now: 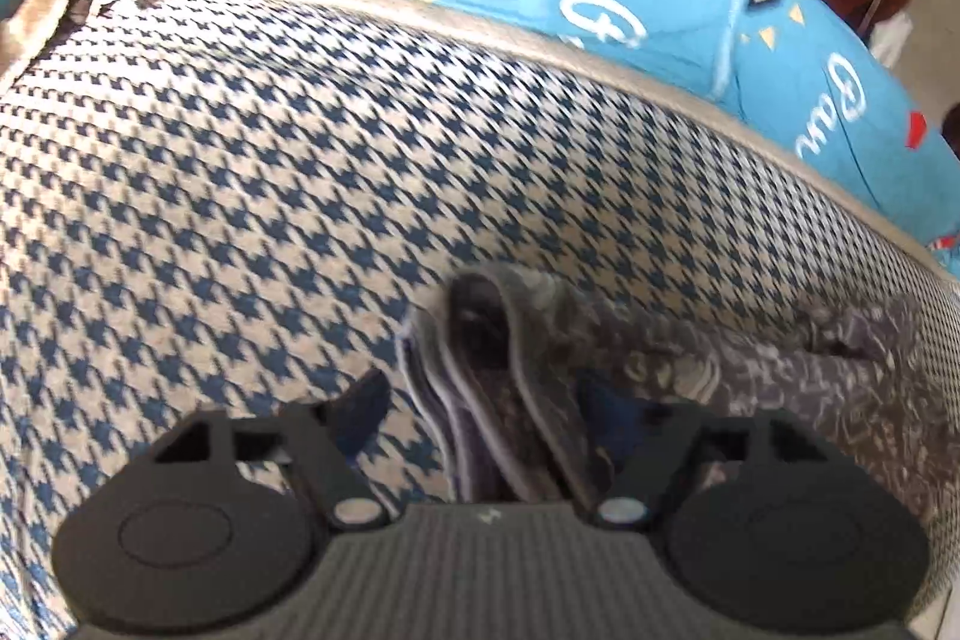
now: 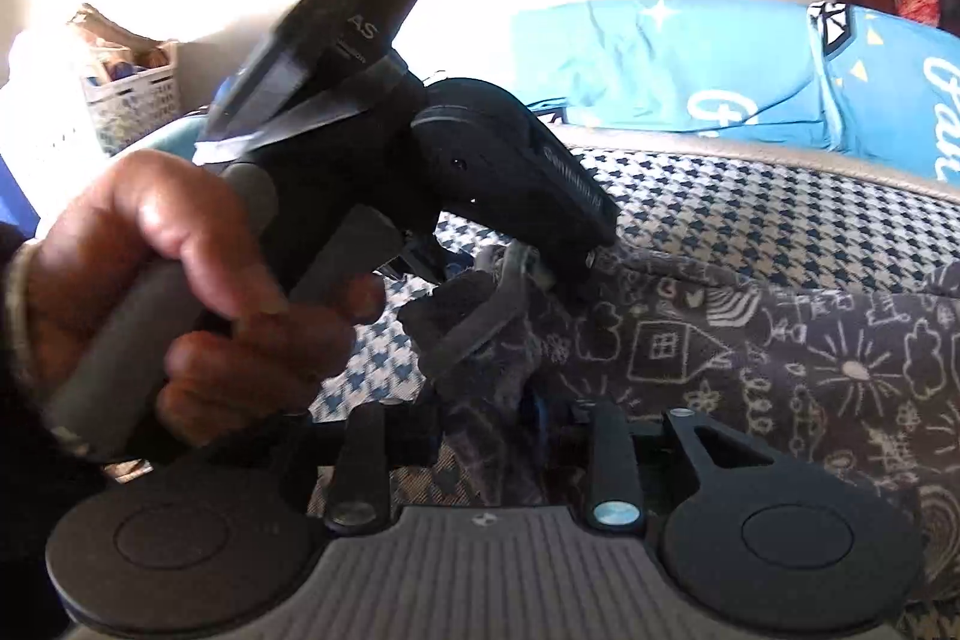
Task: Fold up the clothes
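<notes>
Your left gripper [image 1: 483, 400] stands released, its jaws spread wide, with the bunched, banded edge of the grey doodle-print garment [image 1: 690, 382] lying loose between them on the houndstooth cover [image 1: 270, 172]. Your right gripper [image 2: 486, 421] has that same garment running up between its narrow jaws; whether the pads pinch it, you cannot tell.

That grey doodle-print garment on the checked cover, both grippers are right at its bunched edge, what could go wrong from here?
1. The left gripper stands open over the folded edge of the grey garment, so the layers may spring apart and lose the fold.
2. The right gripper sits narrow around bunched cloth; pulling could drag the whole garment and wrinkle it.
3. The two grippers work very close together and could knock into each other.
</notes>
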The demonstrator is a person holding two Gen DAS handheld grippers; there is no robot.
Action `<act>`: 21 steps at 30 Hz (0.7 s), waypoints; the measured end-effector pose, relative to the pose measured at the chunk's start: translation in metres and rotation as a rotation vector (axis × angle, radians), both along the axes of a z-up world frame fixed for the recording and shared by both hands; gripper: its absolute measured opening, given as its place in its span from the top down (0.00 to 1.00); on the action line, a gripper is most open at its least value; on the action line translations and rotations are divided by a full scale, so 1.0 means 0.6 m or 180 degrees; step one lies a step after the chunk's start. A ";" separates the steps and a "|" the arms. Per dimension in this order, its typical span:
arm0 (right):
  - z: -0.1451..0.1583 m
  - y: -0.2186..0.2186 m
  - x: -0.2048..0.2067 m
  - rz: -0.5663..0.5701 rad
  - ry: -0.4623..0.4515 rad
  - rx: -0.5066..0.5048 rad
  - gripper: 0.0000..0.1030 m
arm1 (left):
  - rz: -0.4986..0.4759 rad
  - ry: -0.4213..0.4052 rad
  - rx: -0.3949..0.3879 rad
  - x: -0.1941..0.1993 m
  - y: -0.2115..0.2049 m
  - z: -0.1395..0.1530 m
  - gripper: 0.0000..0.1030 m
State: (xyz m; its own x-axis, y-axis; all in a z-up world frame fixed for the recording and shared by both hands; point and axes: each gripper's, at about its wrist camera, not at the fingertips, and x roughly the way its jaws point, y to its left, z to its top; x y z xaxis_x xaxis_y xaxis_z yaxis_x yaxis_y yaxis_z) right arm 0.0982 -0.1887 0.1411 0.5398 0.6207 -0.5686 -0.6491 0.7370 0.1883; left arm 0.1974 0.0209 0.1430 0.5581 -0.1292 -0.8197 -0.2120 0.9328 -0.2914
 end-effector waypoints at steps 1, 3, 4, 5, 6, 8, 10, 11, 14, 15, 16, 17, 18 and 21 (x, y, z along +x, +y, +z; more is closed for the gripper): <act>0.004 -0.007 -0.003 0.0037 -0.0014 0.0011 0.71 | 0.0072 -0.0040 -0.0014 -0.005 0.010 0.004 0.18; 0.013 -0.024 -0.002 0.0095 -0.0032 0.0051 0.70 | 0.0253 -0.0094 -0.0047 -0.017 0.031 0.008 0.17; 0.017 -0.032 0.000 0.0098 -0.0028 0.0074 0.70 | 0.0330 -0.0122 -0.0016 -0.023 0.038 0.011 0.17; 0.021 -0.040 0.000 0.0081 -0.0032 0.0091 0.68 | 0.0364 -0.0151 0.0040 -0.027 0.040 0.014 0.17; 0.024 -0.049 -0.001 0.0053 -0.0042 0.0098 0.68 | 0.0362 -0.0180 0.0099 -0.030 0.038 0.017 0.17; 0.027 -0.070 -0.001 -0.0067 -0.0092 0.0066 0.68 | 0.0327 -0.0294 0.0194 -0.033 0.025 0.028 0.17; 0.034 -0.094 0.008 -0.0211 -0.0077 0.0084 0.68 | 0.0239 -0.0422 0.0246 -0.032 0.004 0.039 0.14; 0.037 -0.107 0.011 -0.0285 -0.0064 0.0110 0.68 | 0.0184 -0.0484 0.0264 -0.030 -0.008 0.044 0.12; 0.042 -0.140 0.023 -0.0507 -0.0076 0.0094 0.68 | -0.0049 -0.0499 0.0224 -0.027 -0.045 0.045 0.07; 0.044 -0.151 0.027 -0.0581 -0.0086 0.0079 0.68 | -0.0140 -0.0468 0.0228 -0.025 -0.060 0.040 0.07; 0.045 -0.161 0.031 -0.0655 -0.0096 0.0063 0.68 | -0.0230 -0.0432 0.0259 -0.023 -0.077 0.034 0.07; 0.047 -0.172 0.035 -0.0729 -0.0105 0.0048 0.68 | -0.0319 -0.0395 0.0290 -0.021 -0.093 0.028 0.07; 0.048 -0.183 0.040 -0.0795 -0.0109 0.0032 0.68 | -0.0409 -0.0358 0.0320 -0.019 -0.110 0.022 0.07; 0.050 -0.214 0.064 -0.0858 -0.0087 -0.0025 0.68 | -0.0628 -0.0274 0.0391 -0.014 -0.153 0.004 0.07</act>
State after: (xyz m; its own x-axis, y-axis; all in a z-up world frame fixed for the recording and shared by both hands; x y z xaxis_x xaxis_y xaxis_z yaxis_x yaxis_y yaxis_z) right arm 0.1366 -0.3173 0.1713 0.7003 0.4481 -0.5557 -0.4340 0.8853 0.1669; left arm 0.1888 -0.0706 0.1454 0.6003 -0.1448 -0.7866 -0.0017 0.9832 -0.1823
